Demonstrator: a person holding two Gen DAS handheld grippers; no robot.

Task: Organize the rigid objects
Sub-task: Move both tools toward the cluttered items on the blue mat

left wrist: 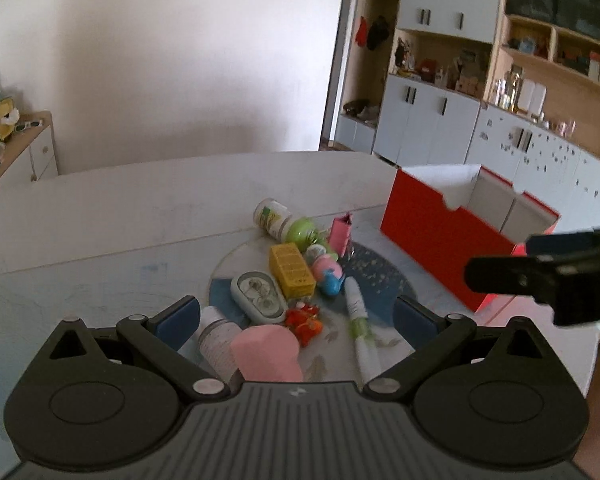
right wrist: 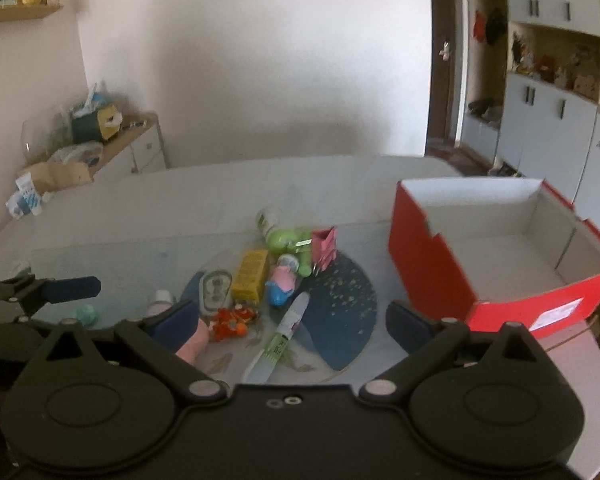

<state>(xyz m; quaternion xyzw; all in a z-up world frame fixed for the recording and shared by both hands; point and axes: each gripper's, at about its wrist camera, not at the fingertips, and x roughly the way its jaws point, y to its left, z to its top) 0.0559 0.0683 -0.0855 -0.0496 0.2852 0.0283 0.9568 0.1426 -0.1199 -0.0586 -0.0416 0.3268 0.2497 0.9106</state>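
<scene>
A pile of small objects lies on the white table: a yellow box (left wrist: 291, 269) (right wrist: 251, 275), a white oval case (left wrist: 258, 297) (right wrist: 215, 291), a green-capped bottle (left wrist: 285, 222) (right wrist: 278, 232), a pink and blue toy (left wrist: 327, 273) (right wrist: 282, 282), an orange toy (left wrist: 304, 324) (right wrist: 231, 322), a white tube (left wrist: 360, 322) (right wrist: 282, 336), a pink box (left wrist: 341, 234) (right wrist: 324, 247) and a pink block (left wrist: 266, 354) (right wrist: 192, 344). My left gripper (left wrist: 296, 320) is open above the pile's near side. My right gripper (right wrist: 288, 320) is open and empty over the tube.
An open red box (right wrist: 432, 256) (left wrist: 432, 232) with a white inside stands on the table to the right of the pile. A small teal ball (right wrist: 86, 314) lies at the left. Cabinets and shelves line the room behind.
</scene>
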